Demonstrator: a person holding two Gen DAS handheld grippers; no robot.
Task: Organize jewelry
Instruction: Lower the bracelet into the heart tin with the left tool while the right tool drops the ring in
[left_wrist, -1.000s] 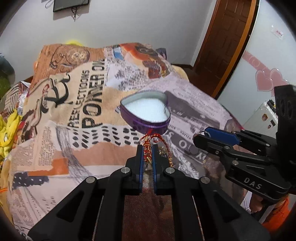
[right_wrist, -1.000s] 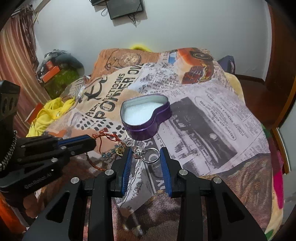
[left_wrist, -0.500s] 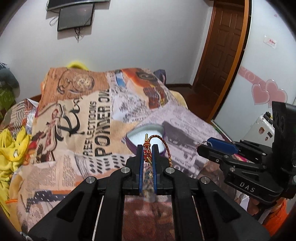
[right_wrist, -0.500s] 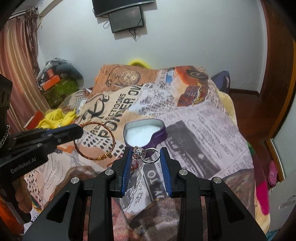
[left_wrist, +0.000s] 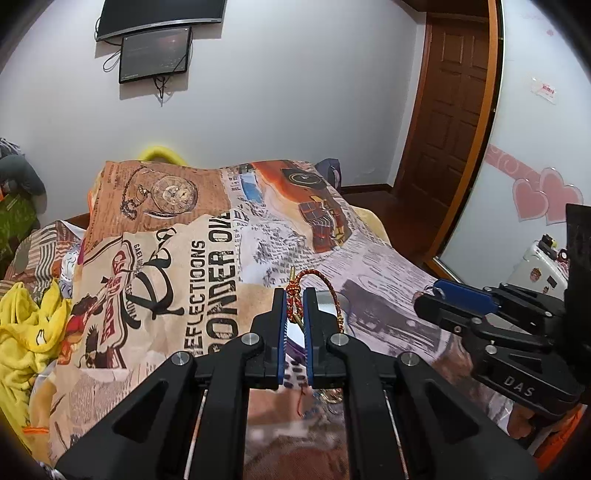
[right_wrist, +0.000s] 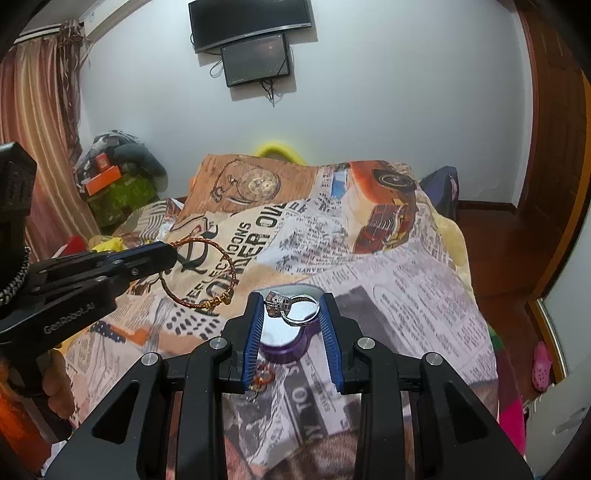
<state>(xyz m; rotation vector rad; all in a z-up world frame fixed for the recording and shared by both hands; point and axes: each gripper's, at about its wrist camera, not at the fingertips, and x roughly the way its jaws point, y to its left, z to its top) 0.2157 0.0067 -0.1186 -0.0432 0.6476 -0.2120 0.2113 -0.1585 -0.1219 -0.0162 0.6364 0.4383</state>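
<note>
My left gripper (left_wrist: 294, 295) is shut on a red-and-gold braided bracelet (left_wrist: 325, 291) and holds it in the air above the bed; the bracelet (right_wrist: 207, 273) hangs as a full loop from the left gripper (right_wrist: 168, 254) in the right wrist view. My right gripper (right_wrist: 291, 302) is shut on a silver ring with a stone (right_wrist: 291, 306), held above the purple heart-shaped box (right_wrist: 284, 343) with its white lining. The box (left_wrist: 325, 306) is mostly hidden behind my left fingers. The right gripper (left_wrist: 430, 299) shows at the right of the left wrist view.
The bed carries a newspaper-print blanket (right_wrist: 388, 288). More small jewelry (right_wrist: 260, 380) lies on the blanket below the box. Yellow cloth (left_wrist: 22, 332) lies at the bed's left. A wooden door (left_wrist: 450, 122) stands at the right, and screens (right_wrist: 255, 40) hang on the far wall.
Both grippers have risen from the blanket, the left one lifting the bracelet off it and the right one lifting the ring; the box now sits lower and mostly behind the fingers.
</note>
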